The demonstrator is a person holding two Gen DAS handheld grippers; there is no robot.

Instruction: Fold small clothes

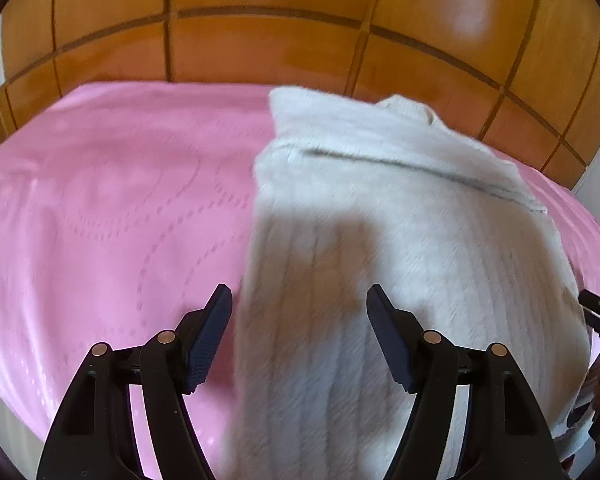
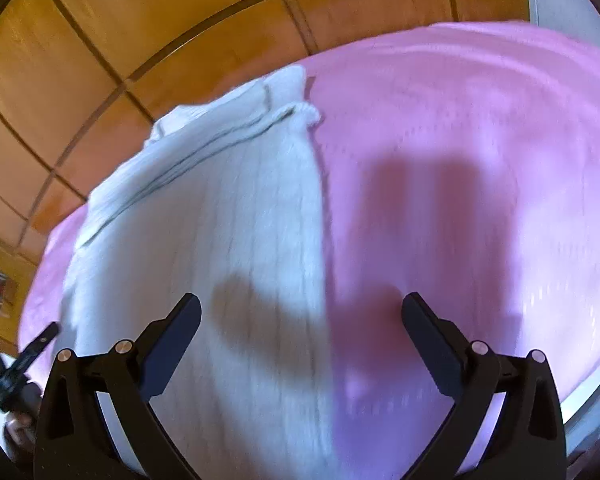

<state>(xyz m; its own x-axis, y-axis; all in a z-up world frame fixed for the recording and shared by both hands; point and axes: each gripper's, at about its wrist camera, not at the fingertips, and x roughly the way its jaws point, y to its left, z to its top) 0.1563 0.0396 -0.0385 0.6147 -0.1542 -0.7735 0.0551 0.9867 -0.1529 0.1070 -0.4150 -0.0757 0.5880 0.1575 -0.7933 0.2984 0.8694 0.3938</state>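
Observation:
A white ribbed knit garment point(image 1: 400, 240) lies folded lengthwise on the pink bedspread point(image 1: 100, 220), with a folded layer across its far end. My left gripper point(image 1: 299, 300) is open and empty above the garment's left edge. In the right wrist view the same garment point(image 2: 220, 248) lies left of centre on the bedspread point(image 2: 480, 160). My right gripper point(image 2: 301, 306) is open and empty above the garment's right edge. Each gripper's tip shows at the edge of the other view.
A wooden panelled headboard point(image 1: 260, 40) stands behind the bed, also seen in the right wrist view point(image 2: 140, 40). A white wall strip point(image 2: 560, 4) is at the far right. The bed's near edge curves below both grippers.

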